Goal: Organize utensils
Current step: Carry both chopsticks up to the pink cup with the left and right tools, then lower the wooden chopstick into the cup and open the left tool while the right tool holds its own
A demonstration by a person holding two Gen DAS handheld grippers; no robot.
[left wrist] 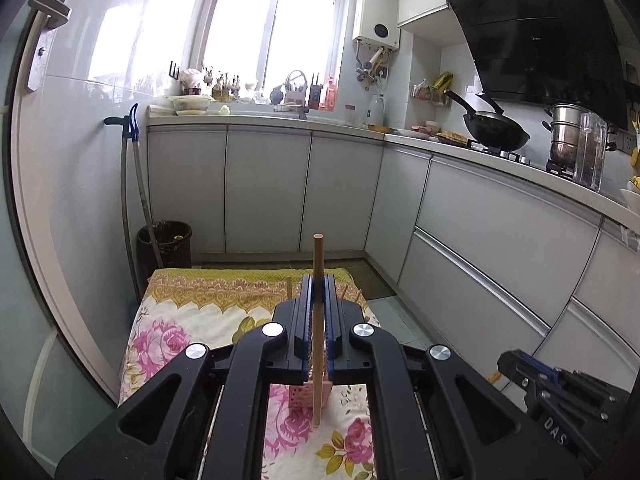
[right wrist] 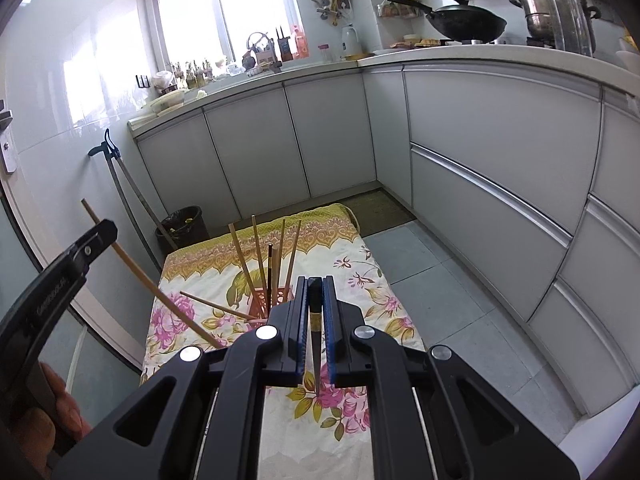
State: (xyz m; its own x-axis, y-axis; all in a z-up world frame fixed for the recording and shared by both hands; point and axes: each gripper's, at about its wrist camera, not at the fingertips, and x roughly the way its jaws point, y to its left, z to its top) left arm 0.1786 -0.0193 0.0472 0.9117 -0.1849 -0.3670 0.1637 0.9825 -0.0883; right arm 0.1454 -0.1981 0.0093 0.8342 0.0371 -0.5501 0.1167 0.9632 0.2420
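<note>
My left gripper (left wrist: 319, 292) is shut on a light wooden chopstick (left wrist: 318, 320) held upright above a pink perforated holder (left wrist: 304, 396) on the flowered cloth. In the right wrist view the same chopstick (right wrist: 148, 280) slants in from the left, beside the left gripper's body (right wrist: 60, 280). My right gripper (right wrist: 316, 296) is shut on a dark chopstick (right wrist: 317, 360) pointing down at the cloth. The pink holder (right wrist: 266, 300) stands just ahead of it with several chopsticks (right wrist: 260, 256) upright inside. One wooden chopstick (right wrist: 216, 306) lies against the holder's base.
The low table with the flowered cloth (right wrist: 360, 264) stands in a narrow kitchen. Grey cabinets (left wrist: 500, 232) run along the back and right. A black bin (left wrist: 165, 248) and a mop stand at the far left. The right gripper's body (left wrist: 560, 392) shows at lower right.
</note>
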